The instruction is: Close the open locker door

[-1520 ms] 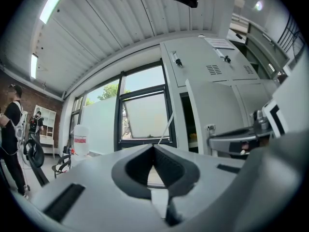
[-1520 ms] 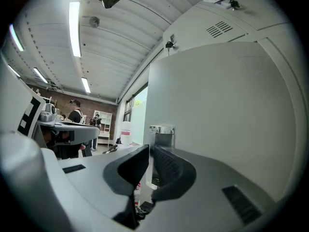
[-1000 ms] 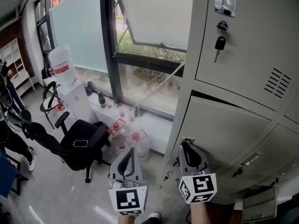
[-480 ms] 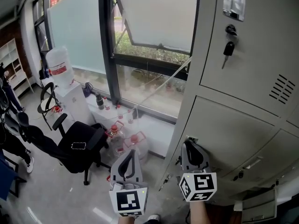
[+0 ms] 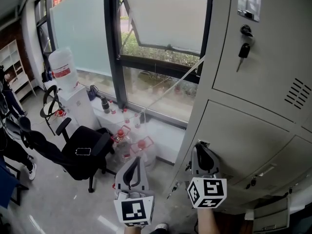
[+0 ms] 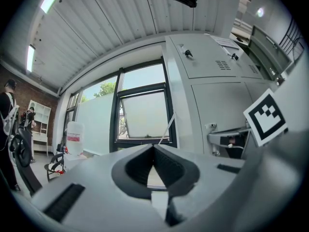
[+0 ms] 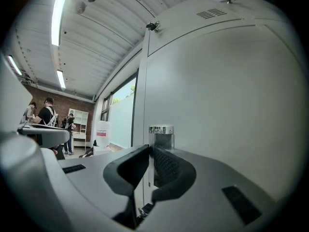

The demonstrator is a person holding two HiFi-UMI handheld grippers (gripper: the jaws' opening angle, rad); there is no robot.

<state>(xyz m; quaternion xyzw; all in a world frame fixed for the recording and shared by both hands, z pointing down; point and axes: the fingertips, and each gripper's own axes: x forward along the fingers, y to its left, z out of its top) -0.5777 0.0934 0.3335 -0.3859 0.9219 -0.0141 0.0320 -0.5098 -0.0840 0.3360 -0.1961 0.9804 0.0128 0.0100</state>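
Jaws of the right gripper [image 7: 148, 150] stand all but together, with only a slit between them and nothing pinched that I can make out. Their tips sit at the metal latch tab [image 7: 161, 135] on the free edge of the lower locker door [image 5: 243, 140]. That door now lies nearly flush with the cabinet front, just under the upper door with its key [image 5: 242, 52] hanging in the lock. Judging from this, the push has done most of its work. What remains is likely a last press to seat the latch, which I cannot confirm has caught. The left gripper [image 6: 154, 149] hangs free beside the locker, its jaws pressed together on nothing, pointing toward the window [image 6: 145, 115].

Against the picture from a second ago, the dark gap along the door's top edge has closed up, and the right gripper has travelled in with the door toward the cabinet. The left gripper has kept its place, and the office chair [image 5: 83, 152] is unchanged.
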